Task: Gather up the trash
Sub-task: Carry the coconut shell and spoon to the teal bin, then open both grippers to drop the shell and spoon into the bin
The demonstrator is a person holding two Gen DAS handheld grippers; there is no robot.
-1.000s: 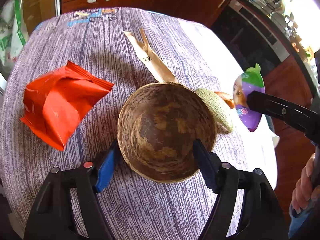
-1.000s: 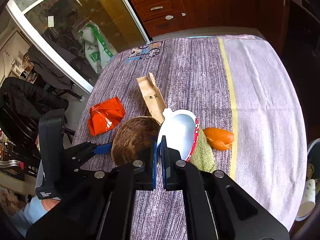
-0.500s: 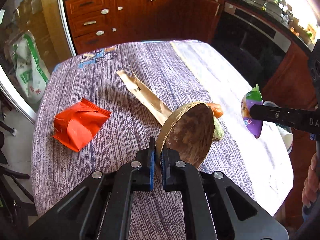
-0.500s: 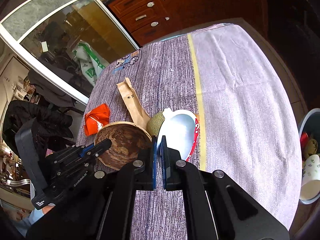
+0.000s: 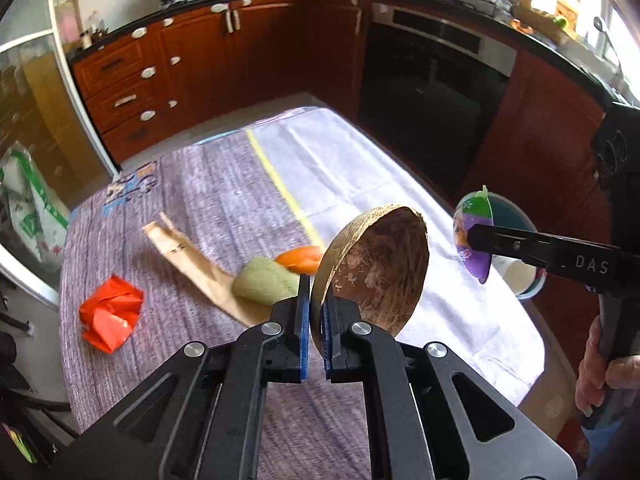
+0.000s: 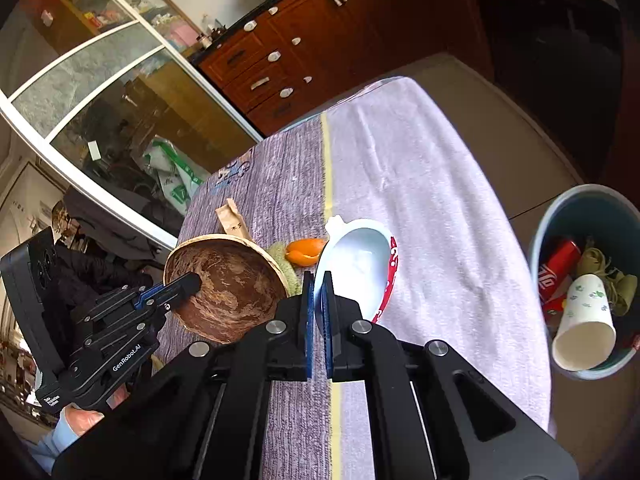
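Observation:
My left gripper [image 5: 315, 312] is shut on the rim of a brown coconut shell half [image 5: 376, 272] and holds it above the table; the shell also shows in the right wrist view [image 6: 228, 288]. My right gripper [image 6: 318, 304] is shut on a purple and white plastic snack cup [image 6: 356, 264], also held in the air, seen in the left wrist view [image 5: 474, 236]. On the table lie a red crumpled wrapper [image 5: 110, 312], a brown paper sleeve [image 5: 192, 264], a green melon rind [image 5: 264, 284] and an orange peel [image 5: 300, 258].
A blue-grey trash bin [image 6: 588, 208] stands on the floor right of the table, holding a red can, a paper cup [image 6: 584, 320] and scraps. The table [image 5: 224, 200] has a purple cloth. Wooden cabinets and an oven stand behind.
My left gripper closed on the coconut shell's rim and lifted it off the table, tilting it upright. Both grippers have risen and moved right toward the bin side.

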